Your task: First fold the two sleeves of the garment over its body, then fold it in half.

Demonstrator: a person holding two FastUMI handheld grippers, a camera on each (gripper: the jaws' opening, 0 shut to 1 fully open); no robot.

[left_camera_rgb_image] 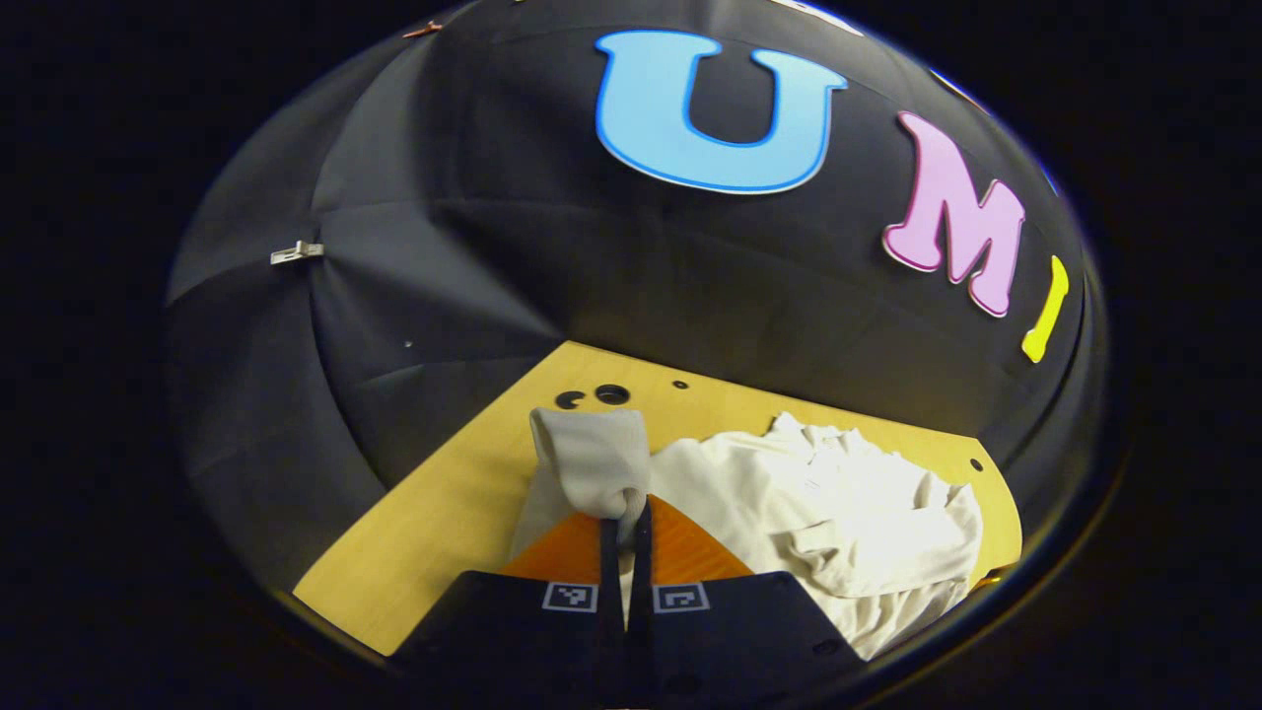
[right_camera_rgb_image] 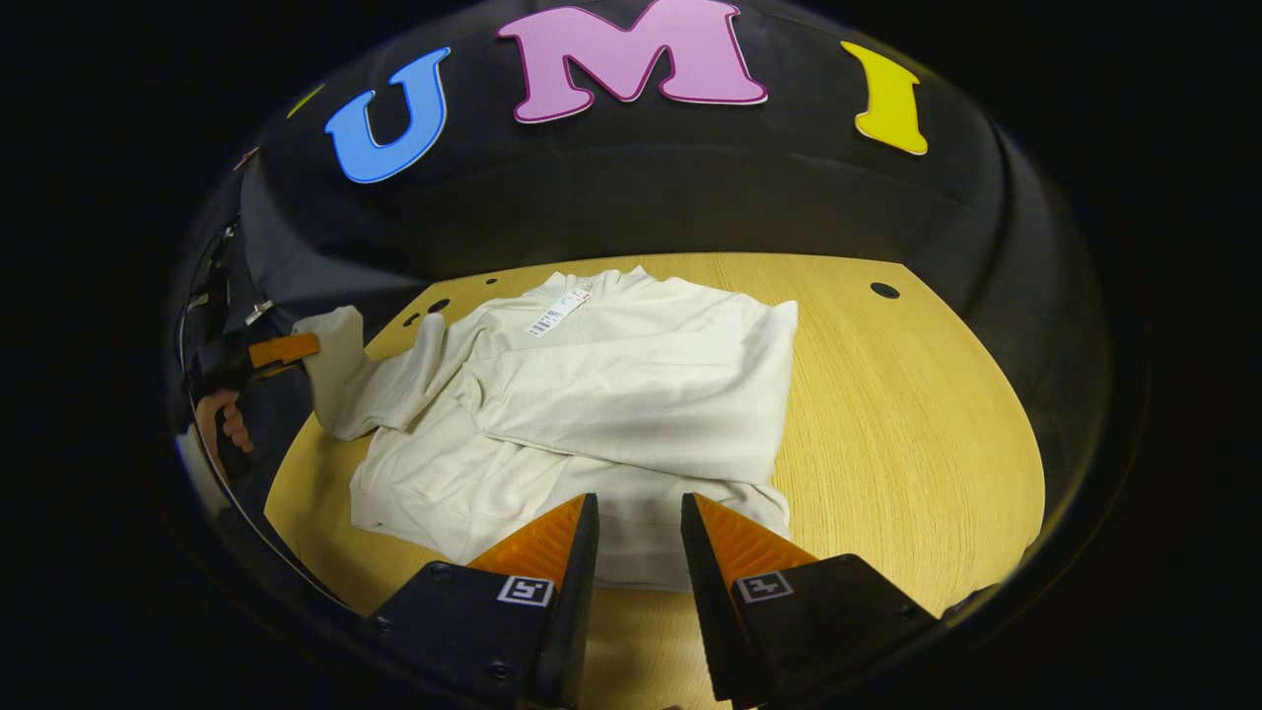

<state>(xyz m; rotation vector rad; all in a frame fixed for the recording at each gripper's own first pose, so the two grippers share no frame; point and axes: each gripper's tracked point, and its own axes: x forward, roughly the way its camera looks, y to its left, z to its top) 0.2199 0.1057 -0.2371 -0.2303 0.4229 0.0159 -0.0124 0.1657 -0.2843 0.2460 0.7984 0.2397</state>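
At the far left of the right gripper view, your hand (right_camera_rgb_image: pixel 222 419) holds the left gripper (right_camera_rgb_image: pixel 296 347) out past the edge of the wooden table (right_camera_rgb_image: pixel 927 414), and the cuff of the garment's sleeve (right_camera_rgb_image: pixel 340 380) is pinched in it, lifted off the tabletop. In the left gripper view you see the same grip up close: your left gripper (left_camera_rgb_image: pixel 626 513) has its fingers pressed nearly together on the sleeve (left_camera_rgb_image: pixel 592 459), whose ribbed cuff end stands up above the fingertips.

Moving right, the cream sweatshirt (right_camera_rgb_image: pixel 611 394) lies spread on the table, collar toward the booth wall, with a paper tag (right_camera_rgb_image: pixel 557 313) near the neckline. Its other sleeve is already folded across the body. In the left gripper view the body of the sweatshirt (left_camera_rgb_image: pixel 838 513) looks bunched beside the held sleeve.

Your right gripper (right_camera_rgb_image: pixel 639 523) hovers over the hem nearest you, its fingers parted with a clear gap and nothing between them.
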